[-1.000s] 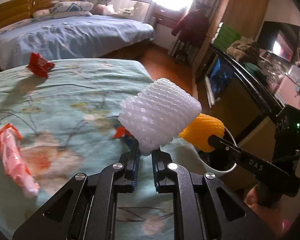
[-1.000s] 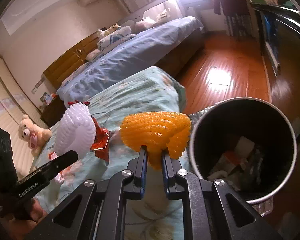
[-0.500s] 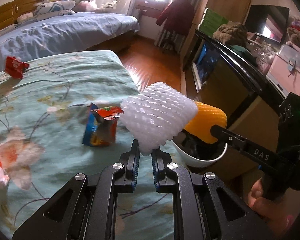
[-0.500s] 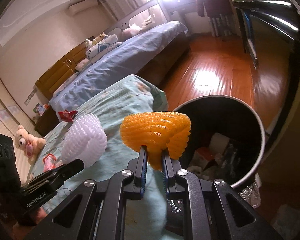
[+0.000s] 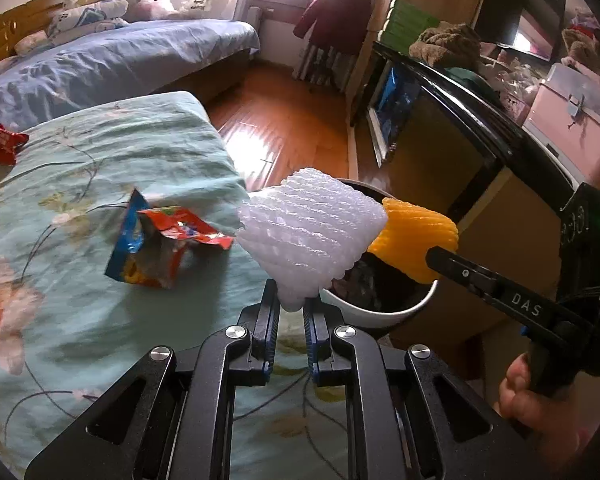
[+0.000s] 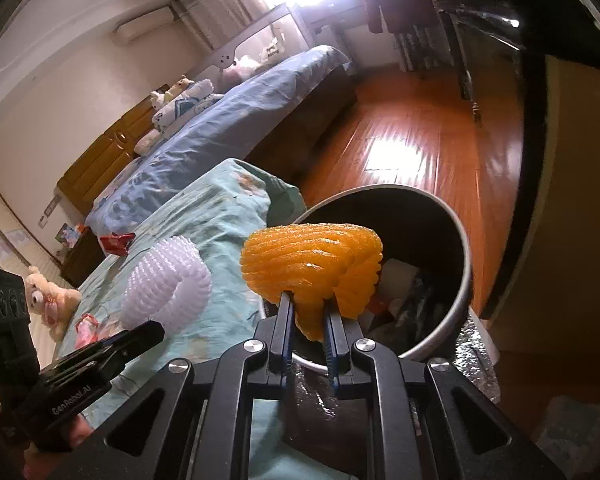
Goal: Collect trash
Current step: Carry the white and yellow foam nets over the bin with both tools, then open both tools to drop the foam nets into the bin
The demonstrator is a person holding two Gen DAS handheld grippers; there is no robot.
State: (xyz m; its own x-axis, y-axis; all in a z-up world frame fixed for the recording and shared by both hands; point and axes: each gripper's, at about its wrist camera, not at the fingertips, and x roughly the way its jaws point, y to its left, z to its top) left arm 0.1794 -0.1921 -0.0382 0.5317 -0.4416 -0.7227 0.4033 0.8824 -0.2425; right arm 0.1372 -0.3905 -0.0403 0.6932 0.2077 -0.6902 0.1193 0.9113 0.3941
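Foam nets (image 5: 312,236) (image 6: 312,268) — gripped, at bin rim (image 6: 464,276).

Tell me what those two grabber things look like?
Both are black. The left gripper and right gripper have blue-edged fingers and silver bolts. Seen from the side, the right says "DAS" and has a small green light; the left says "GenRobot.AI".

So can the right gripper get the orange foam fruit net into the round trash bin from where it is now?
Probably yes. The right gripper holds the orange foam fruit net right at the open mouth of the round trash bin, with nothing between them; the white foam net hangs off to the side.
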